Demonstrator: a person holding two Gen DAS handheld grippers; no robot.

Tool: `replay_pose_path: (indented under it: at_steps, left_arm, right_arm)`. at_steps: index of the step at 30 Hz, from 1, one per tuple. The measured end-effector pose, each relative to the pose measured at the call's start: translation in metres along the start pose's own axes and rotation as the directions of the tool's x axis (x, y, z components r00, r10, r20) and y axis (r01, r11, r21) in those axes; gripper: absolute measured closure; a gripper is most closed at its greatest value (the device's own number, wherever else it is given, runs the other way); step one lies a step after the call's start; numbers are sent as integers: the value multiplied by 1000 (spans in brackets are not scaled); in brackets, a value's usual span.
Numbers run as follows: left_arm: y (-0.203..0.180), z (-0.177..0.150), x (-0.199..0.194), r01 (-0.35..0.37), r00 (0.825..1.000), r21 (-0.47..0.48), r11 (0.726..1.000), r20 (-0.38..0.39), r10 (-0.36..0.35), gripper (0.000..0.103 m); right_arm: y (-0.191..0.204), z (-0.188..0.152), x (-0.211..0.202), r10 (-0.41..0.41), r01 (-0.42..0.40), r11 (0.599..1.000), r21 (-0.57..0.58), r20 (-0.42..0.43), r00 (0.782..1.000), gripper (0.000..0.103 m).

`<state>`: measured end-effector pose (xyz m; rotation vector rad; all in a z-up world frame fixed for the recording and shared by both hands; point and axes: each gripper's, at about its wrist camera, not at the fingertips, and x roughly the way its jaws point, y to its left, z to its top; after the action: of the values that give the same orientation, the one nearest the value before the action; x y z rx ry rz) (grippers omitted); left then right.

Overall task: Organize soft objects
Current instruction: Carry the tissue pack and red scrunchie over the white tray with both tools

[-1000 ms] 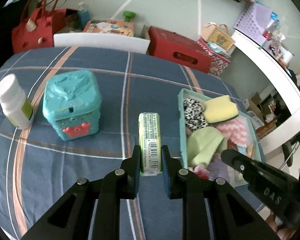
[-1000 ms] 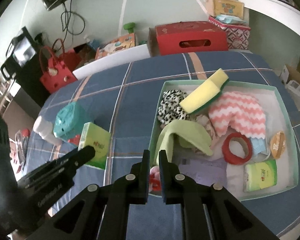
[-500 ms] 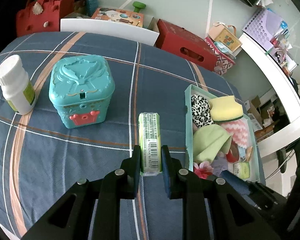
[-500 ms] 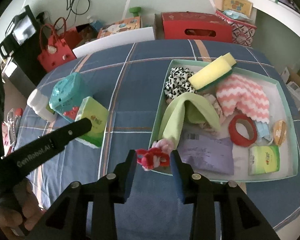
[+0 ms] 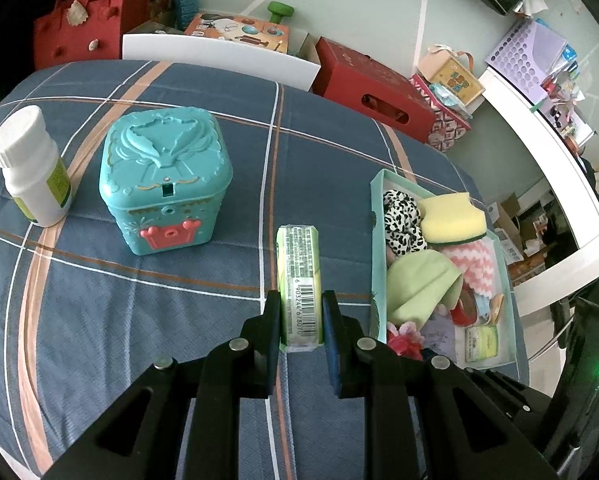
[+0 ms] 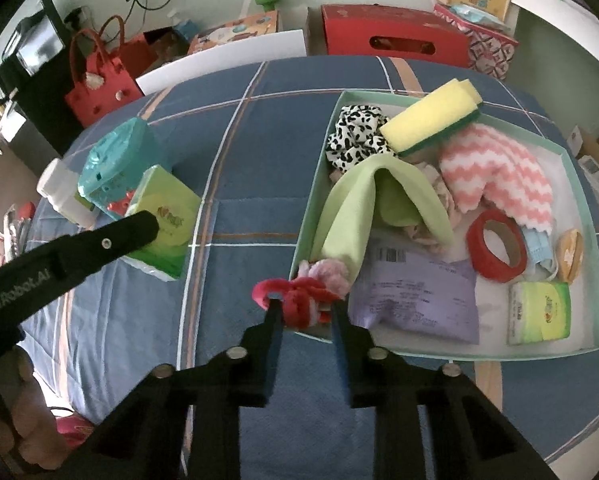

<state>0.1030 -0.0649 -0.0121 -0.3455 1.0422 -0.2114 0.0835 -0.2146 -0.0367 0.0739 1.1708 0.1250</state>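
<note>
Left wrist view: The left gripper is clenched on a green tissue pack, gripped at its near end by both pads. The long axis of the pack runs straight ahead along the fingers, away from the camera, above the blue checked cloth. The open tray of soft things lies just to the right of the pack, its long side roughly parallel to the pack. A sideways shift to the right would be needed to bring the pack over the tray. A teal box and a white bottle stand well apart on the left.

Right wrist view: The right gripper is closing, with a red and pink scrunchie between its 2 jaws. Whether the pads already press on it cannot be told. The scrunchie hangs at the near left corner of the tray, straddling the rim, touching a pink fluffy piece just inside. The tray interior lies ahead and to the right of the gripper, so this gripper is judged the nearer of the 2 to the tray. A green cloth lies just beyond.
</note>
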Motion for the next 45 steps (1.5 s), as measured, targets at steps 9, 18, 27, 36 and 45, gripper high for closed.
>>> replay_pose_path:
  at_steps: [9,18,27,36,45]
  left_arm:
    - [-3,1,-4,4,1000,16,1000,16,-4,83]
    - [-18,2,-14,14,998,83,996,60,-19,83]
    - [-46,-3,-16,65,994,190,980,72,-80,83]
    - [-100,-13,-17,142,980,375,916,77,-183,83]
    - [-134,-19,16,162,979,468,869,35,-202,82]
  right_arm:
    - [0,2,-11,40,-40,999,1,37,999,87]
    - [-17,5,-52,31,-41,997,58,159,987,87]
    - [-64,4,-74,-79,37,980,196,210,974,87]
    - [-111,3,-76,-178,108,942,318,200,964,87]
    - [-128,11,-44,-159,103,936,336,143,977,86]
